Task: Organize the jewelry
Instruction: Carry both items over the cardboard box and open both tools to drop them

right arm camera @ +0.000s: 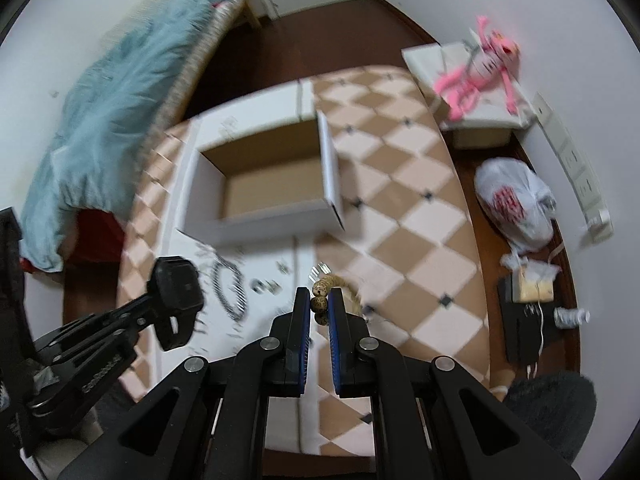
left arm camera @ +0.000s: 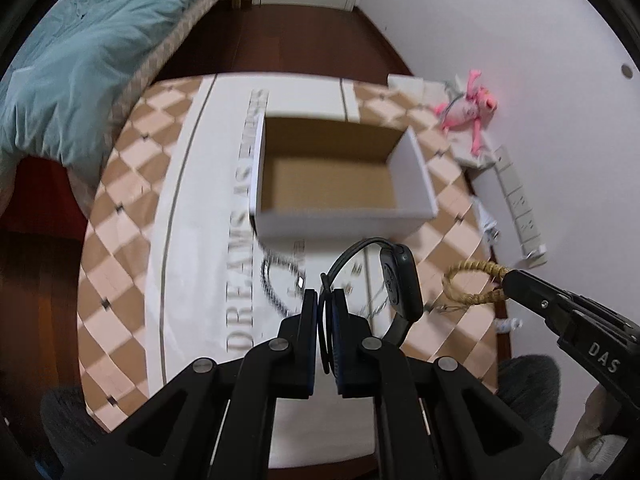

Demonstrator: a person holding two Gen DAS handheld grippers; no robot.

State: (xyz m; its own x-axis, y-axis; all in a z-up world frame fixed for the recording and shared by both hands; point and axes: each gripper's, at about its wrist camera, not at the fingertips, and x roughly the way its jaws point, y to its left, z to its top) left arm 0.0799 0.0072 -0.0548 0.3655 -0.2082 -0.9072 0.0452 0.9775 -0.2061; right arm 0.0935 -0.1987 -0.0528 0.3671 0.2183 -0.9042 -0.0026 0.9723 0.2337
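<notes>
Jewelry is held in both tongs above the surface (left arm camera: 120, 280), none of it yet stored. A black watch (left arm camera: 400, 280) is gripped by its strap in the left tongs (left arm camera: 326, 300), clenched on it; a beaded bracelet (right arm camera: 322, 300) with a braided loop is pinched in the right tongs (right arm camera: 319, 300). The open cardboard box (left arm camera: 344, 176) just beyond is seen empty. A striped bangle (right arm camera: 228, 288) and small pieces remain lying near the box, so most of the sorting appears left.

Even indoor light, heavy fisheye vignette; motion blur, probably worst on box (left arm camera: 344, 184).
</notes>
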